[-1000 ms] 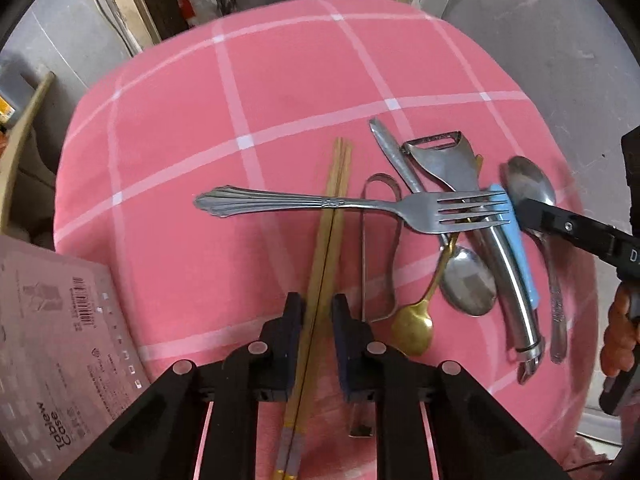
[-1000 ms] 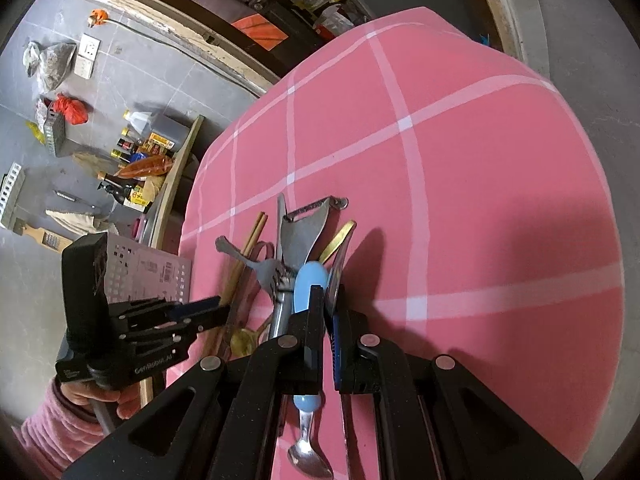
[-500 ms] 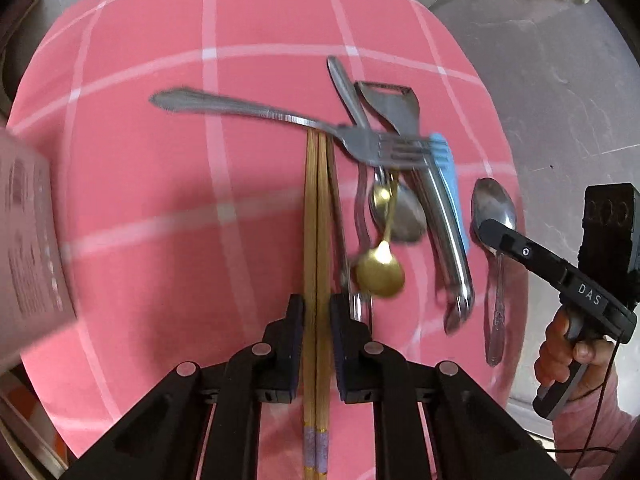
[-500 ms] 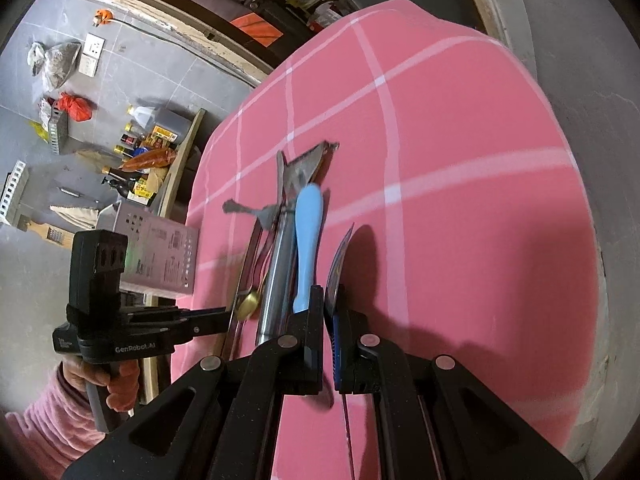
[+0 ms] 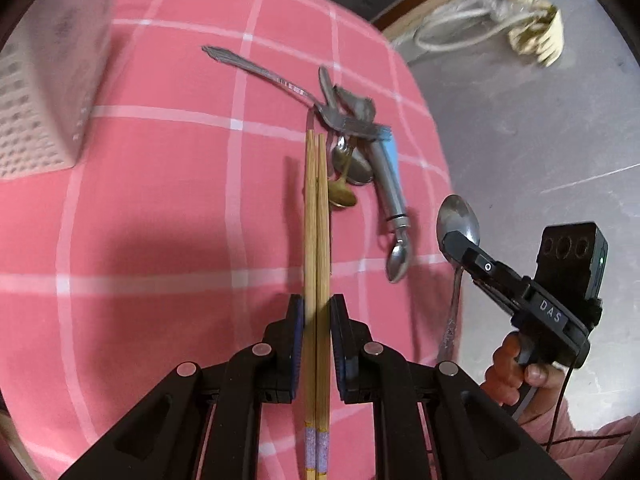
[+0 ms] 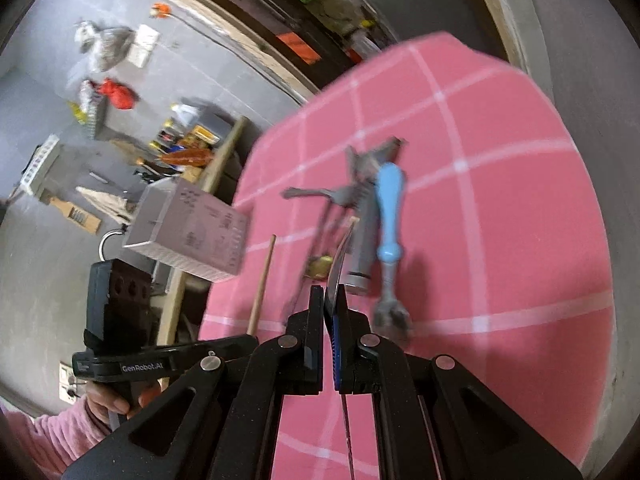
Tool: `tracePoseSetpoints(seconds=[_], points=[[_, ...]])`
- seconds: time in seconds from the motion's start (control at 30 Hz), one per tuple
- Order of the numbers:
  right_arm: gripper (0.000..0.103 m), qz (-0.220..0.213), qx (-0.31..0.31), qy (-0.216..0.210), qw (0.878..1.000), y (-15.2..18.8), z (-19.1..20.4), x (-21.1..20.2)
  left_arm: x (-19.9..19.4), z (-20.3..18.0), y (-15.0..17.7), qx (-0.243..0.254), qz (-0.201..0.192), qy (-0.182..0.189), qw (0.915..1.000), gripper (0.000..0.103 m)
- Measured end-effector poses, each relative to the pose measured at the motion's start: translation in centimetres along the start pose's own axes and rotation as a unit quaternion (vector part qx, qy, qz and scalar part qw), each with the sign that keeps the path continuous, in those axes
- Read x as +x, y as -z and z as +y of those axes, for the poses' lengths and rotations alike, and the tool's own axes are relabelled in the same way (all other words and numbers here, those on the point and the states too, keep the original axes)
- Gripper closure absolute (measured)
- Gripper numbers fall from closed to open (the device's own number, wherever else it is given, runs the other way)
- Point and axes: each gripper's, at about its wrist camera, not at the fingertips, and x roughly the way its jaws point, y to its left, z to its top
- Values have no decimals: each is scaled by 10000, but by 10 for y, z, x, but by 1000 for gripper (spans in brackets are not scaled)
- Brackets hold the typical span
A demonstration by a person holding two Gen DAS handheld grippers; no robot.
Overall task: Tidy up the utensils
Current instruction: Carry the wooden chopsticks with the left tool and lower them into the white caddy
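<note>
left gripper [image 5: 316, 312]: clamped on a pair of wooden chopsticks [image 5: 317, 216], jaws narrow, pads pressing both sticks side by side. chopsticks running straight out ahead between the fingers, tips reaching almost to the utensil pile [image 5: 356, 148]; back ends, banded in pale blue and yellow, sticking out behind the jaws toward the camera. lifted clear of the pink checked tablecloth [image 5: 160, 200], with a shadow cast to their left.

right gripper [image 5: 456, 240]: shut on a silver spoon [image 5: 458, 216], held by its neck, bowl poking up past the fingertips, patterned handle hanging down beside the table edge. from the right wrist view, seen edge-on as a thin dark sliver between the nearly touching pads [image 6: 343, 312].

pile on the cloth, just right of the chopstick tips: ornate silver fork [image 5: 276, 80] lying across the top, a peeler with a metal handle [image 5: 390, 184], a light blue handled tool [image 6: 386, 204], a small gold spoon [image 5: 340, 196], another steel spoon bowl [image 5: 356, 166]. somewhat blurred, so finer overlaps not clear.

perforated pale box [image 5: 36, 92] at the cloth's far left. a hand [image 5: 516, 368] in a pink sleeve around the right gripper's handle.
</note>
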Motion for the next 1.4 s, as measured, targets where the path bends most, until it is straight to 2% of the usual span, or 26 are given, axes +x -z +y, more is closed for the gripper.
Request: tracePoseSetpoints(seconds=[0.13,0.3,0.43,0.63,0.77,0.87,0.97,1.1,1.17,1.2,1.33,1.4], points=[[99,-376,-182,-222,9989,-8,24,-15,-46,3,3,157,-599,52,9981,90],[99,-894,-353,-642,9933,-29,59,-28,-99,-13,-3,503,-1315,-23,9900,90],[99,-1401,-702,-928,9833,-48,100,-36,-145,-16,-15,679,-1879,-80,9798,90],[99,-2055,-1346,-1154,9625,-74,163,-41,-200,-19,-36,912,-2667,-182,9593,90],[99,-2437,-1615,-1325,9471,-87,198,-44,-235,-13,-50,980,-3172,-233,9430,90],[99,-2716,-1641,-1532,9359,-99,219,-39,-258,-4,-61,972,-3588,-337,9277,90],[99,-2860,-1557,-1695,9302,-105,237,-25,-269,3,-71,978,-3937,-467,9128,90],[99,-2957,-1507,-1715,9276,-103,249,1,-282,16,-78,1077,-4500,-714,8836,90],[99,-2960,-1542,-1656,9280,-99,253,17,-285,22,-78,1121,-4678,-771,8733,90],[99,-2945,-1565,-1629,9286,-97,254,25,-284,27,-78,1164,-4800,-830,8656,90],[99,-2837,-1592,-1550,9328,-89,248,58,-272,42,-79,1213,-5017,-909,8517,90],[99,-2788,-1572,-1526,9350,-84,242,71,-262,52,-79,1200,-5057,-931,8493,90]])
